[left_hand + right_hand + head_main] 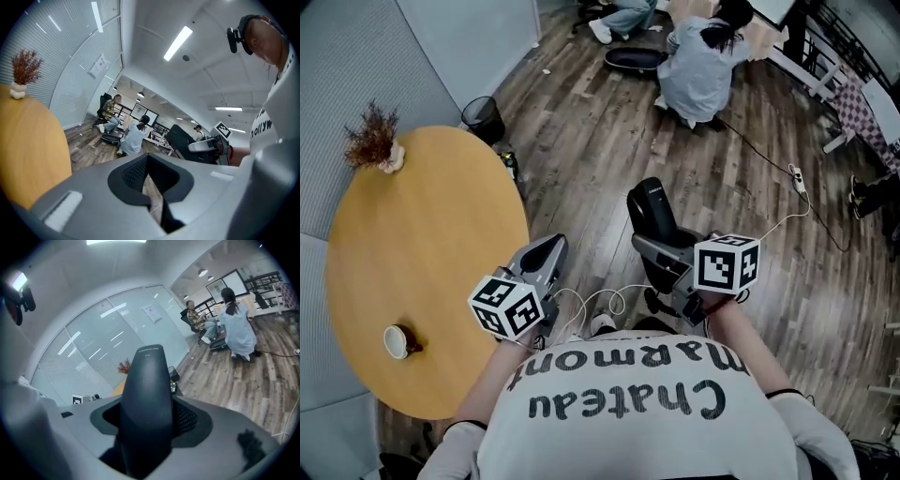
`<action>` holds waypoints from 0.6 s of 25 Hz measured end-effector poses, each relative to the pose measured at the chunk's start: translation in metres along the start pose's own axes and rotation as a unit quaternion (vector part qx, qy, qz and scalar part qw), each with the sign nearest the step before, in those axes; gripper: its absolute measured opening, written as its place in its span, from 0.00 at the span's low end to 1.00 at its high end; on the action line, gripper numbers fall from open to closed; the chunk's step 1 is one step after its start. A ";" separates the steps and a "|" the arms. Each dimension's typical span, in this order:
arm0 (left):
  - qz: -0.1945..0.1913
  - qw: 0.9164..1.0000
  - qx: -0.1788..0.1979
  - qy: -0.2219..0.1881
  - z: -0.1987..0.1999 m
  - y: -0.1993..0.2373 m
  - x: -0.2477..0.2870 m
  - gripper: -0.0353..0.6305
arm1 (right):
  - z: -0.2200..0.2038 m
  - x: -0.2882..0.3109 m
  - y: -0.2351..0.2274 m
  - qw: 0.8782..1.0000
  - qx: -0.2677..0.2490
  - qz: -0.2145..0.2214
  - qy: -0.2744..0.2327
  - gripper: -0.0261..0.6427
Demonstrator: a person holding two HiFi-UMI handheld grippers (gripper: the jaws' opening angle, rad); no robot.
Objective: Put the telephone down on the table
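Note:
The telephone (652, 211) is a black handset, and my right gripper (662, 255) is shut on its lower part and holds it upright over the wooden floor. In the right gripper view the telephone (147, 394) rises from between the jaws of the right gripper (147, 432) and fills the middle. The round yellow table (422, 244) lies to the left. My left gripper (547, 253) hovers just off the table's right edge, shut with nothing in it. The left gripper view looks past the left gripper (151, 185) at the table (28, 140) and, further right, the telephone (180, 138).
A small vase of dried plant (373, 141) stands at the table's far side, and a small cup (397, 341) near its front edge. A black waste bin (483, 117) stands beside the table. A person (698, 66) crouches on the floor ahead. A white cable (769, 159) runs across the boards.

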State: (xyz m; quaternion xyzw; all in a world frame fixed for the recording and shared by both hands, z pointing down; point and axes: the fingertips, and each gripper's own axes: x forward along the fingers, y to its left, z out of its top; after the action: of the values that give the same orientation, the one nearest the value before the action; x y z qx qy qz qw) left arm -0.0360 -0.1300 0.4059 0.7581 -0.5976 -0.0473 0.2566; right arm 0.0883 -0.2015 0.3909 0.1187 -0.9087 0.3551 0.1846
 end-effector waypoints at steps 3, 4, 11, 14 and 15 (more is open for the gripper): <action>0.041 0.999 -0.009 -0.023 0.005 0.017 -0.016 0.06 | 0.005 0.036 0.016 0.999 -0.026 0.033 0.035 0.48; 0.055 0.998 -0.013 -0.032 0.006 0.022 -0.022 0.06 | 0.005 0.048 0.022 0.997 -0.033 0.045 0.046 0.48; 0.136 0.986 -0.046 -0.085 0.017 0.069 -0.071 0.06 | 0.005 0.132 0.072 0.981 -0.075 0.130 0.120 0.48; 0.185 0.974 -0.057 -0.116 0.024 0.098 -0.094 0.06 | 0.007 0.175 0.093 0.967 -0.104 0.172 0.158 0.48; 0.200 0.970 -0.058 -0.126 0.027 0.107 -0.100 0.06 | 0.008 0.189 0.099 0.962 -0.111 0.185 0.170 0.48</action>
State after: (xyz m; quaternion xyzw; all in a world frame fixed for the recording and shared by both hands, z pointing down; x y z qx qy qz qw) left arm -0.1689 -0.0626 0.4072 0.5947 -0.7609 -0.1248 0.2274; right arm -0.1187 -0.1515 0.4054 -0.1349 -0.9039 0.2945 0.2793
